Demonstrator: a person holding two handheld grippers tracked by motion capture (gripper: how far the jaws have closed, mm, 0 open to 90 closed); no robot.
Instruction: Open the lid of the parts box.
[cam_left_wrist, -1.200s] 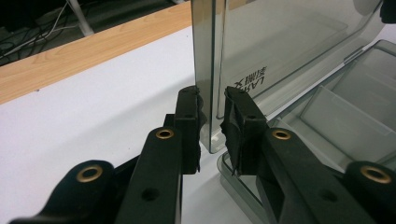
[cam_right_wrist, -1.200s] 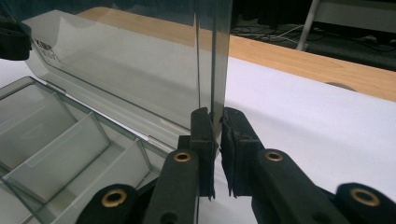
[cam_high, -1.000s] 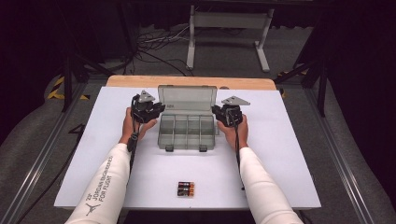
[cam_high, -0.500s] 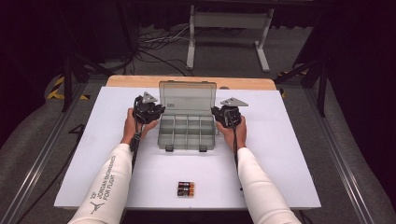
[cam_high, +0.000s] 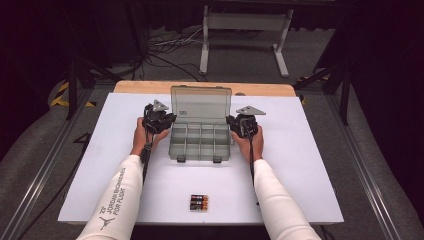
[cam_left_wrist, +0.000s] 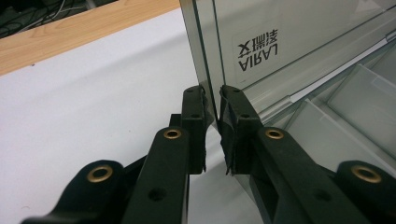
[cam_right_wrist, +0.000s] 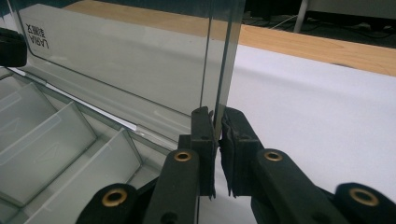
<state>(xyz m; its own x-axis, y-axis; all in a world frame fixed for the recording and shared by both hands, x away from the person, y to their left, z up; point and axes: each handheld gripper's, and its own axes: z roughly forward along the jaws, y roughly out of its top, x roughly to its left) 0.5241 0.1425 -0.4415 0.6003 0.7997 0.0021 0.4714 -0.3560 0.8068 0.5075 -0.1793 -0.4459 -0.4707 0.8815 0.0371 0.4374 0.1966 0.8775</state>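
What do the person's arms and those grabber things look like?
Both arms wear long white sleeves; the left sleeve has black lettering and a small logo. The left gripper and right gripper are black, with two flat jaws and brass-coloured rivets. Each has a grey three-cornered plate on top and a black cable trailing back.

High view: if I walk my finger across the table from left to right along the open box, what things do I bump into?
Left hand → left gripper → clear box → right gripper → right hand. Each gripper's jaws are shut on a side edge of the box's raised lid.
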